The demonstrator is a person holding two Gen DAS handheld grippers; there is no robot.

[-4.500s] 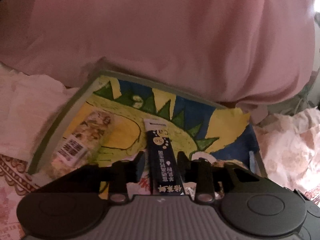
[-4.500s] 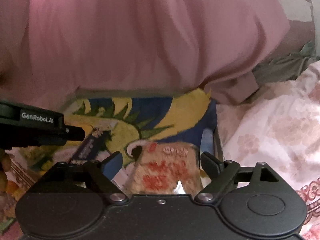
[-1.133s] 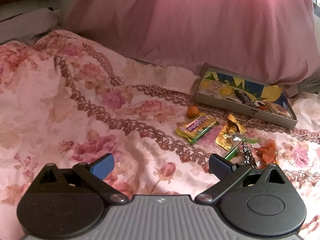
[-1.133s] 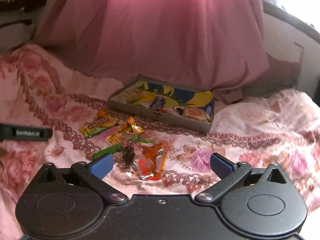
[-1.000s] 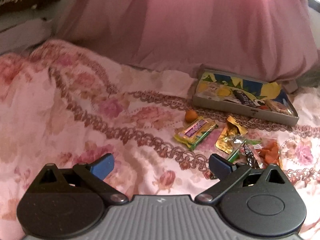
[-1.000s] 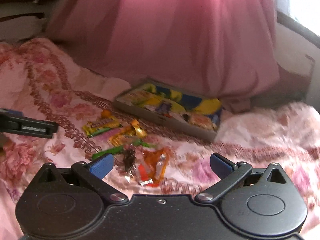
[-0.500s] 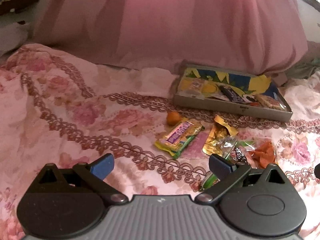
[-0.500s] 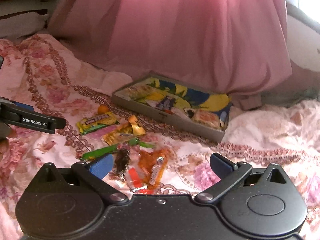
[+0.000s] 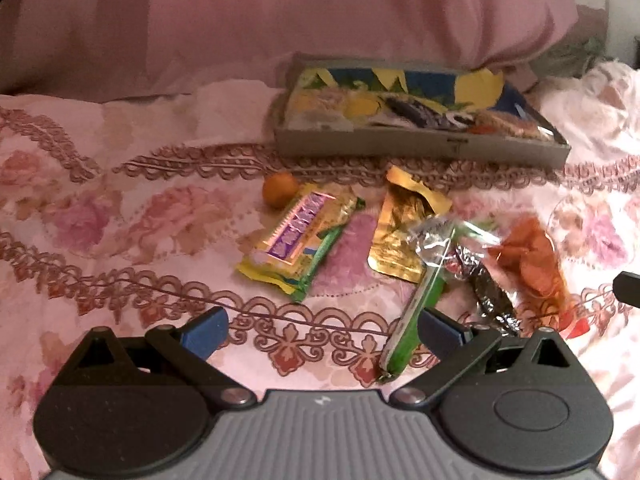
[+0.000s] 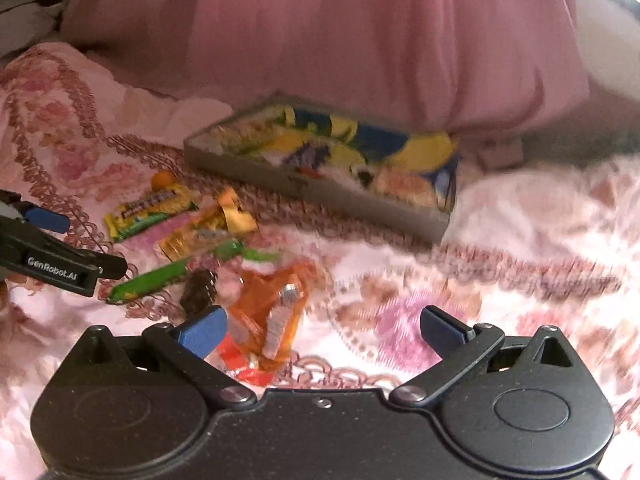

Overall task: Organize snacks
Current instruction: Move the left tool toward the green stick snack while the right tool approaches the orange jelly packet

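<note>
A grey tray (image 9: 420, 146) (image 10: 320, 188) with a blue and yellow printed base lies on the floral bedspread and holds a few packets. In front of it lie loose snacks: a yellow-green bar (image 9: 298, 238) (image 10: 150, 210), a small orange ball (image 9: 279, 195), a gold pouch (image 9: 404, 232), a green stick (image 9: 418, 304) (image 10: 148, 280), a foil-wrapped dark piece (image 9: 480, 280) and an orange bag (image 9: 532, 264) (image 10: 268, 312). My left gripper (image 9: 320, 332) is open, its right finger beside the green stick. My right gripper (image 10: 322, 330) is open just over the orange bag.
A large pink pillow (image 9: 320, 20) rises right behind the tray. The pink floral bedspread (image 9: 100, 208) spreads to the left and right of the snacks. The left gripper's finger (image 10: 60, 264) shows at the left edge of the right wrist view.
Both grippers let go of packets in the tray, drew well back, and over the last second have come down closer to the loose snacks, staying open.
</note>
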